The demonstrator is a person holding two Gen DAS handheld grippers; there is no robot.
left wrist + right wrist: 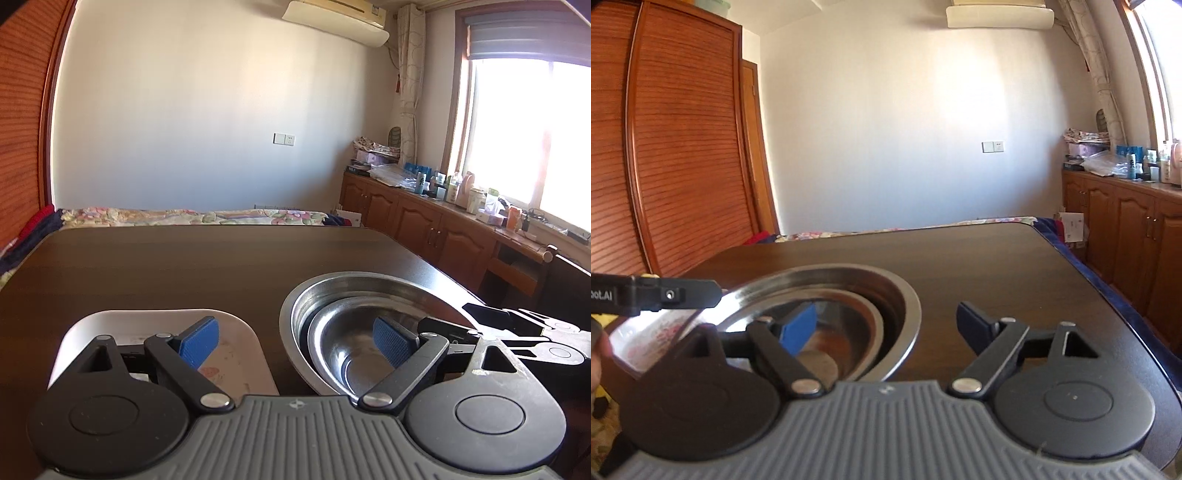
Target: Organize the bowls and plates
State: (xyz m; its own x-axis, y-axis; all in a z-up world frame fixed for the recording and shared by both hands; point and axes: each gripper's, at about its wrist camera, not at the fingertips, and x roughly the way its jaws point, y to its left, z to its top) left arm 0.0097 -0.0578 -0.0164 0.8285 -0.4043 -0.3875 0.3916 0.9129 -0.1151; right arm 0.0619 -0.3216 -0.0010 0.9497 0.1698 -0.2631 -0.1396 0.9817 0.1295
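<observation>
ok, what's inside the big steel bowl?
A smaller steel bowl sits nested in the big steel bowl. Its near side is hidden behind the left tongs, so anything deeper is unseen.

The left gripper (295,341) hangs over the near edge of the table (221,266), its left finger above the plate (147,321) and its right finger inside the small bowl (340,350), which sits nested in the large bowl (351,284). The plate lies just left of the bowls. The right gripper (886,328) straddles the large bowl's right rim, bare table ahead of it, the bed (184,216) beyond the far edge.
</observation>
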